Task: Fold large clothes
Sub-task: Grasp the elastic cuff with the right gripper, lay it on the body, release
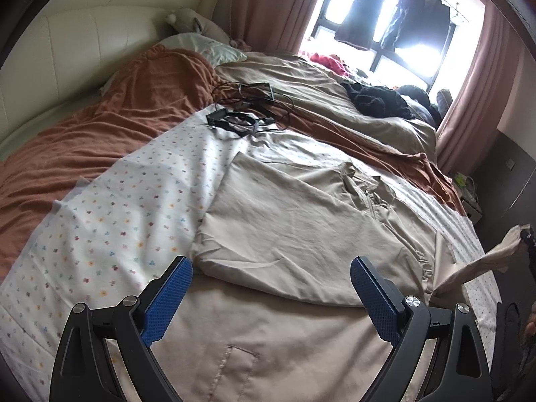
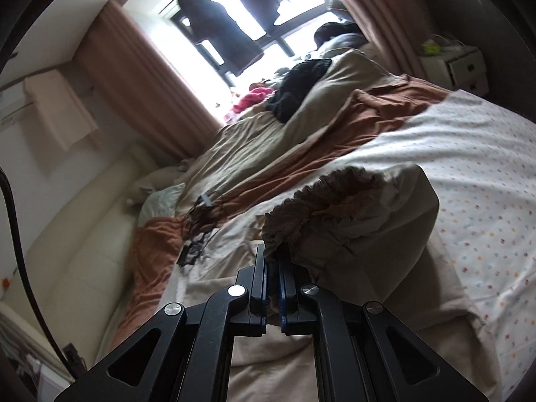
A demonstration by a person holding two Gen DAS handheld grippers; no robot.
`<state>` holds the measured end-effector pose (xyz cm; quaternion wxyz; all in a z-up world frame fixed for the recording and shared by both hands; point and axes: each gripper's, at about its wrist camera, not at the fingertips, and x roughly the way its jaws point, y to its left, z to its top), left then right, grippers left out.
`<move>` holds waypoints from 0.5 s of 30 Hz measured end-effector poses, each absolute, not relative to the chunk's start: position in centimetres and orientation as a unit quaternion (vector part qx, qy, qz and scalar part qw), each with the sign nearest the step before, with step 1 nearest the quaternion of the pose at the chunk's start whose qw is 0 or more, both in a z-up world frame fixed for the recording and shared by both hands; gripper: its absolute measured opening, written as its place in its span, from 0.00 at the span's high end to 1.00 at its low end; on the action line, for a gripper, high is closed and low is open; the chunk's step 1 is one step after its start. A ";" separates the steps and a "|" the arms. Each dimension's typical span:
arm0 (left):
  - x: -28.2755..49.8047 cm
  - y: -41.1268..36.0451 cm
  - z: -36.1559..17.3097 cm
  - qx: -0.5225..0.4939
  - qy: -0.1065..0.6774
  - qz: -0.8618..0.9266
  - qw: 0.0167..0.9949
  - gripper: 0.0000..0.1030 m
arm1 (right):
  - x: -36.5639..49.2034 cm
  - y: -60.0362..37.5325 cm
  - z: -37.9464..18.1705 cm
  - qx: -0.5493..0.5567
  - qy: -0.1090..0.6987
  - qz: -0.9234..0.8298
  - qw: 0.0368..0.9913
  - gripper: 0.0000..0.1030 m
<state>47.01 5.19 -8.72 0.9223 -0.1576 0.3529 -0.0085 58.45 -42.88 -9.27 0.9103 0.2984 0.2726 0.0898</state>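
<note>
Left wrist view looks down over the bed (image 1: 83,154), where the beige garment (image 1: 288,231) lies spread and partly folded on a white flowered sheet (image 1: 110,214), its collar and zip toward the far side. The left tool (image 1: 271,279) hangs just above the garment's near fold with its blue pads wide apart and nothing between them. At the right edge, a strip of the beige cloth is pulled up off the bed toward the right tool (image 1: 524,238), which shows only as a dark sliver there. Further up the bed, a tangle of black cables (image 1: 248,107) sits near the garment's far edge, and a dark pile of clothes (image 1: 378,98) lies near the window. Right wrist view is tilted, and shows the right tool (image 2: 274,258) closed tight on a gathered, elastic edge of the beige garment (image 2: 378,221), probably a cuff or hem, with the cloth bunched and hanging beyond the pads. The grip looks narrow, on a ruffled edge only, so the cloth could slip free if it is pulled hard across. With the left tool holding nothing, the rest of the garment is unpinned and may drag, undoing the fold already laid. A long sweep toward the far side could also snag the cables.
</note>
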 end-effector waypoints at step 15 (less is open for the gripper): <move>47.3 9.4 -9.2 -0.190 0.367 0.025 0.910 0.07 | 63.8 -25.9 -9.5 0.160 0.335 0.161 0.915 0.92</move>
